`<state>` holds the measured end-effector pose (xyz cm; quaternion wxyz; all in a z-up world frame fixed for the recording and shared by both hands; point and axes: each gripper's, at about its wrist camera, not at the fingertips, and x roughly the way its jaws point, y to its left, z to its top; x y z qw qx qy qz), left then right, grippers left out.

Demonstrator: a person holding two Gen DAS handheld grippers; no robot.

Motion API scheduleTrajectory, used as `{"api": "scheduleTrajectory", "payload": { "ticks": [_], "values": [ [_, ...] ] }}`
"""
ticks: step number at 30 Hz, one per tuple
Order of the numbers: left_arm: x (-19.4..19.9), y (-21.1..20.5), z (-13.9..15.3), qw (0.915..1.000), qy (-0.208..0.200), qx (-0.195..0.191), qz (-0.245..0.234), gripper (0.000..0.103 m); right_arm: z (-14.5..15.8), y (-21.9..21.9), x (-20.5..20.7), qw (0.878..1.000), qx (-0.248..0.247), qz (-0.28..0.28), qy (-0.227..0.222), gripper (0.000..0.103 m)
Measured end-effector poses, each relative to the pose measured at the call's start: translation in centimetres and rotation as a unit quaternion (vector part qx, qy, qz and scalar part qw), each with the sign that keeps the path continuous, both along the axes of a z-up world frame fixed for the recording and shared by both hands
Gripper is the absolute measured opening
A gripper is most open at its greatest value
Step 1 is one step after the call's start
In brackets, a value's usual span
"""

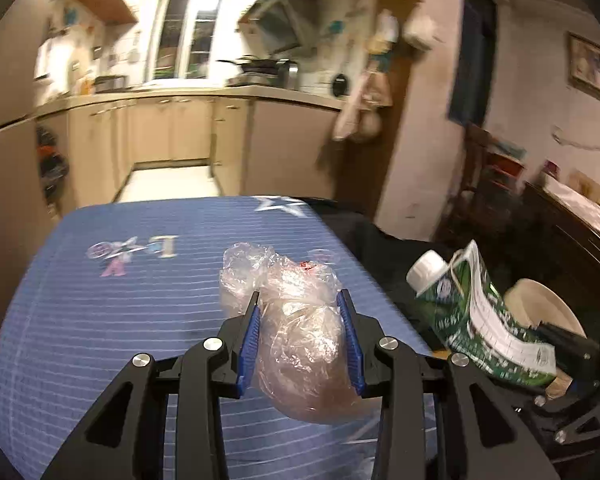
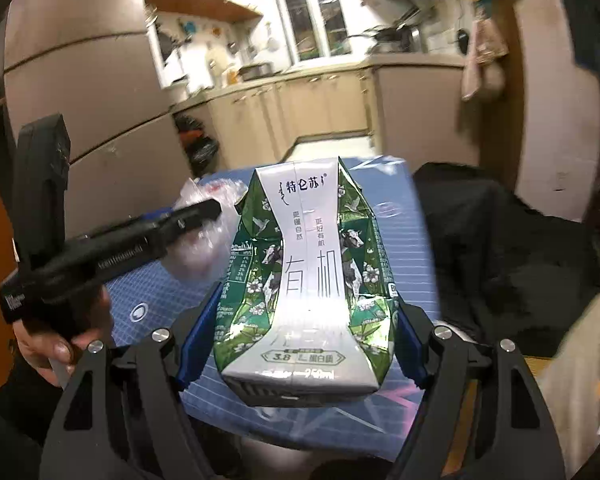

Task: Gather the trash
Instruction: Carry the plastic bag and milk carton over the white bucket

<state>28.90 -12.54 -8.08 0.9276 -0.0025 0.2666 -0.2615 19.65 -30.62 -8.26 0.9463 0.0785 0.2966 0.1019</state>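
Above the blue mat (image 1: 100, 320), between blue pads (image 1: 249, 340) of the left gripper (image 1: 300, 300): crumpled clear plastic bag (image 1: 296, 332), pinched at mid-body, lower bulge hanging free toward the near edge. Judged light, soft, slippery film; likely to squeeze thin and slide out, so best gripped across the bunched centre, not the loose far flap.

To the right, in the right gripper (image 2: 300, 308): crushed green-and-white milk carton (image 2: 304, 280), clamped on both creased side walls near its base, white screw cap (image 1: 426, 268) pointing away. Judged light, probably empty; semi-stiff card, glossy and dented, prone to buckling under harder pressure. Firmest hold judged low on the folded base corners.

Left hand (image 2: 56, 344) visible at near left; dark cloth (image 2: 500, 240) at far right.
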Motion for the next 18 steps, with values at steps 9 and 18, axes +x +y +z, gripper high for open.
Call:
{"api": "scheduleTrajectory", "payload": {
  "ticks": [9, 18],
  "values": [
    [-3.5, -10.5, 1.3, 0.993, -0.024, 0.001, -0.115, 0.038, 3.0, -8.0, -5.9, 0.993, -0.008, -0.104, -0.049, 0.072],
    [-7.7, -21.3, 2.1, 0.9735, -0.05, 0.007, -0.223, 0.038, 3.8, -15.6, -11.5, 0.976, -0.029, -0.204, -0.071, 0.072]
  ]
}}
